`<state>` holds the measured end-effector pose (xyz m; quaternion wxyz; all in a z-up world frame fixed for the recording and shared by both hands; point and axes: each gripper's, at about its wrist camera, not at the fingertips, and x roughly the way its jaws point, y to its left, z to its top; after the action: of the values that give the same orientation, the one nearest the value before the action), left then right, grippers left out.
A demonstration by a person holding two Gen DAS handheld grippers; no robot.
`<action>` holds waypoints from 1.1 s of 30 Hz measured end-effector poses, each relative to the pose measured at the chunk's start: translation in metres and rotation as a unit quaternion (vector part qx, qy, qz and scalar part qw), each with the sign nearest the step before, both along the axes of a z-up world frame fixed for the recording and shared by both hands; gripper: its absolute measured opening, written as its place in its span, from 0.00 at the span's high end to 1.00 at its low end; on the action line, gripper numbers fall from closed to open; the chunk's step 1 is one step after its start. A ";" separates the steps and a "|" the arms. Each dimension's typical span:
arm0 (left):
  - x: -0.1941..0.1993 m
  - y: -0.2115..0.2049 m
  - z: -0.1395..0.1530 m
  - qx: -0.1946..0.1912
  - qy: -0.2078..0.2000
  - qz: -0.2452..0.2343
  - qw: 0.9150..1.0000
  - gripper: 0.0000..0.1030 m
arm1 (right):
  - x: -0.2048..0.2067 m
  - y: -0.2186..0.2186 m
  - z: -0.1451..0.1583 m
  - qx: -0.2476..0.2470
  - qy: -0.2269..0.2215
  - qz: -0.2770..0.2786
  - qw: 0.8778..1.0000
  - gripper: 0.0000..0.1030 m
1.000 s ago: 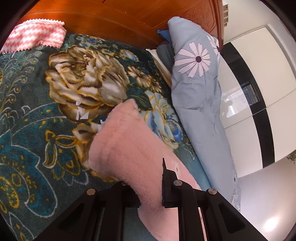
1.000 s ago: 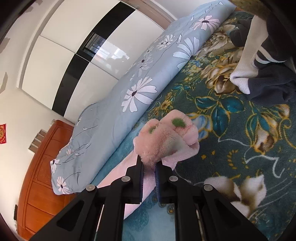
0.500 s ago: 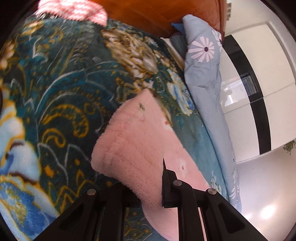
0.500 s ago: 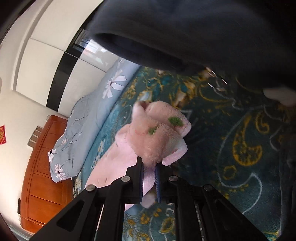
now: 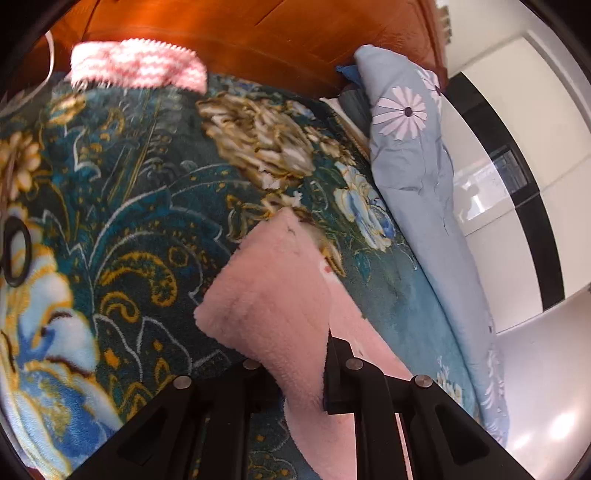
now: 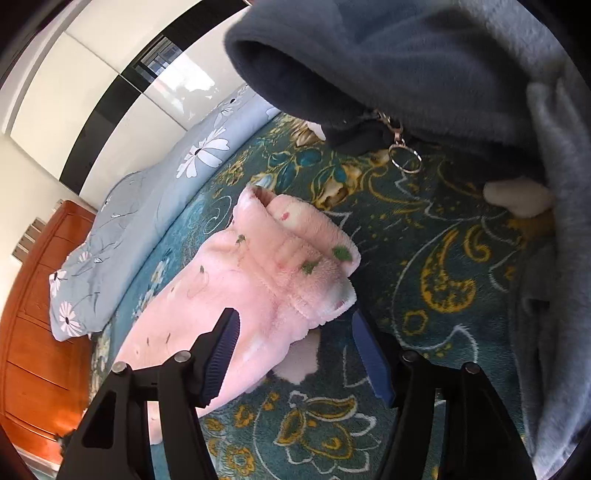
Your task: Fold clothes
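Bedroom: a bed (image 5: 140, 206) under a teal floral blanket, wooden headboard (image 5: 258, 33) at the far end, a blue daisy-print quilt (image 5: 413, 184) along the right edge. One pink fleece garment (image 6: 258, 280) lies on the blanket; judged light, soft, limp, best gripped at hem or cuff. Left hand-held gripper (image 5: 295, 373) pinches one pink end. Right hand-held gripper (image 6: 295, 350) stands wide over the other end. One dark grey garment (image 6: 424, 62) lies beyond.

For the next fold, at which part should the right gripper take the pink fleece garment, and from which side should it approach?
Probably the bunched cuffed end of the pink fleece garment, which lies just ahead of the open right gripper. It is thick and stands above the floral blanket, so the fingers can close across it coming straight forward and low. The left gripper holds the other end.
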<state>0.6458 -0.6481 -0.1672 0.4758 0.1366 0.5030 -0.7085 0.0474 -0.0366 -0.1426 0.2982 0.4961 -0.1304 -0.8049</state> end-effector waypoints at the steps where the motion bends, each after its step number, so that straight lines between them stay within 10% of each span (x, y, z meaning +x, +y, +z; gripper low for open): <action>1: -0.013 0.009 0.016 -0.026 -0.011 -0.014 1.000 0.87 | 0.004 0.000 0.003 0.012 0.010 -0.003 1.000 0.37; 7: -0.128 0.086 0.112 -0.159 -0.048 -0.141 0.976 0.87 | 0.029 -0.007 0.020 0.058 0.070 0.007 0.996 0.37; 12: -0.252 0.163 0.127 -0.194 -0.056 -0.271 0.941 0.87 | 0.043 -0.027 0.024 0.043 0.083 0.049 0.994 0.37; 19: -0.385 0.253 0.050 -0.130 -0.080 -0.391 0.907 0.87 | 0.058 -0.039 0.011 0.032 0.079 0.097 0.992 0.37; 26: -0.413 0.304 -0.013 -0.055 -0.100 -0.418 0.901 0.86 | 0.064 -0.039 0.004 0.020 0.073 0.106 0.991 0.37; 33: -0.394 0.311 -0.016 -0.009 -0.026 -0.465 0.885 0.52 | 0.074 -0.067 0.006 -0.023 0.059 0.115 0.991 0.37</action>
<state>0.2516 -0.3366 -0.1831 0.1056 0.3689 0.3629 -0.8492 0.1219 -0.1038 -0.1370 0.4075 0.4525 -0.0726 -0.7899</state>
